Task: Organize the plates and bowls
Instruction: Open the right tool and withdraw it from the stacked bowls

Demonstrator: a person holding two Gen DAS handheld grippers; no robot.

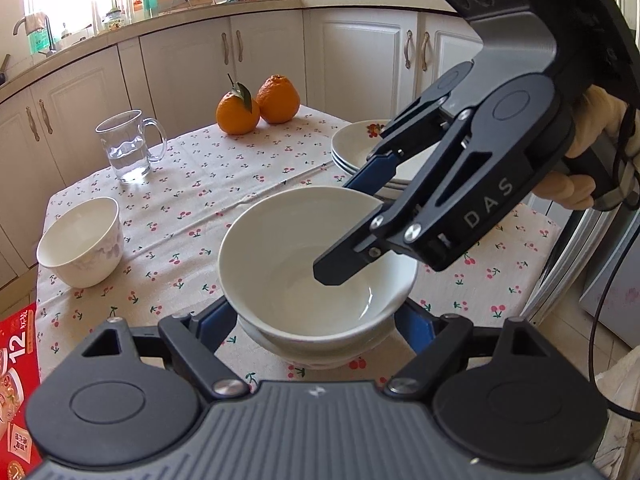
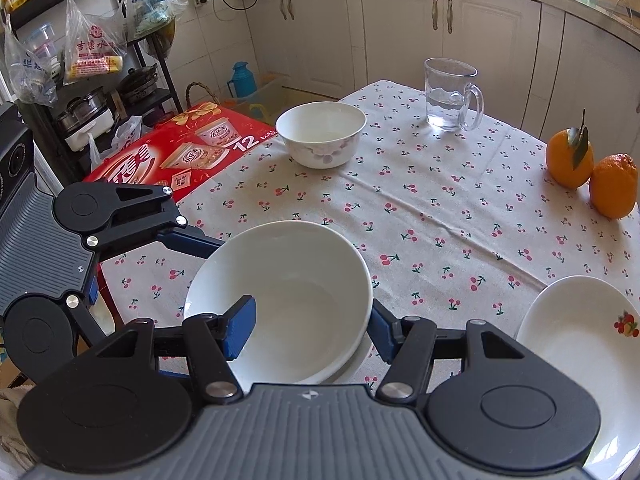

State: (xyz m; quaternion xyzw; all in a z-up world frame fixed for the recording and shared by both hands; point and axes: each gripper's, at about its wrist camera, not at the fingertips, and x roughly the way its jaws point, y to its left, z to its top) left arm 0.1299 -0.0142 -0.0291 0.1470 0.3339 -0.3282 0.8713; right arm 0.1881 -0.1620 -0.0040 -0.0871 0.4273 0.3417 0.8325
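- Sitting on a desk (image 2: 460, 216) with a cherry-print cloth, a big white bowl (image 1: 304, 264) rests on top of another bowl (image 1: 320, 354), of which only the lower part shows beneath it.
- Right gripper (image 1: 348, 232) grips the big bowl's rim: one finger reaches inside the bowl, the other runs along the outer wall, so its jaws pinch the rim between them.
- From its own camera, the right gripper (image 2: 310, 332) shows one blue pad (image 2: 240, 330) inside the bowl (image 2: 280, 300) and the other outside the wall.
- Left gripper (image 1: 316, 328) sits low at the stack, jaws spread either side of the lower bowl; whether the pads touch it I cannot tell.
- A gloved hand (image 1: 588, 152) holds the right gripper's handle.
- A small bowl (image 2: 320, 134) with a floral pattern stands well apart, near the far edge of the desk.
- Plates (image 1: 356, 148) are stacked behind the right gripper; the top one has a fruit print.
- A glass mug (image 1: 128, 146) holds some water, and two oranges (image 1: 258, 106) touch each other near the far edge.
- A red box (image 2: 172, 152) lies beside the desk.
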